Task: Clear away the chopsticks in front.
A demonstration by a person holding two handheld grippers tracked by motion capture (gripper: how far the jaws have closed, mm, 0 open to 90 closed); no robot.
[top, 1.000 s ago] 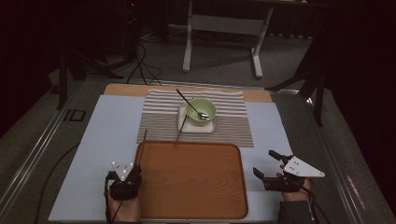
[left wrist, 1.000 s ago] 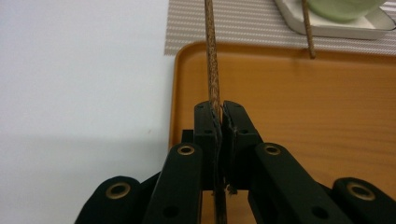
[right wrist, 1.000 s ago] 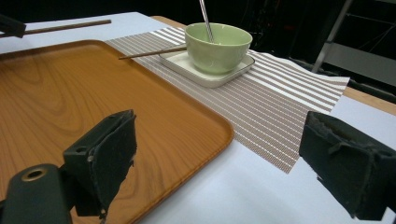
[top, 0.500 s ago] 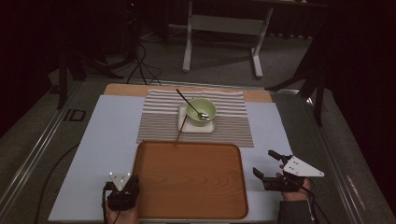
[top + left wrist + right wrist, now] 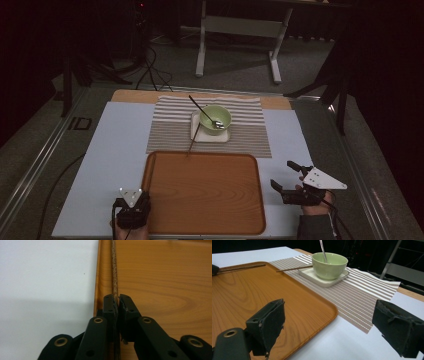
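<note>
My left gripper (image 5: 131, 204) sits at the tray's (image 5: 204, 227) near left corner, its jaws nearly together and clamped on a thin brown chopstick (image 5: 114, 277) that lies along the tray's left rim; the jaws have just been easing apart a little, with the stick between them. My right gripper (image 5: 292, 176) rests on the table (image 5: 107, 150) just right of the tray, jaws wide apart and empty. Farther off, a green bowl (image 5: 216, 119) with a spoon (image 5: 202, 110) stands on a white dish (image 5: 210, 136) on the striped mat (image 5: 250, 135). Another chopstick (image 5: 194, 139) leans from the dish to the tray's far edge.
</note>
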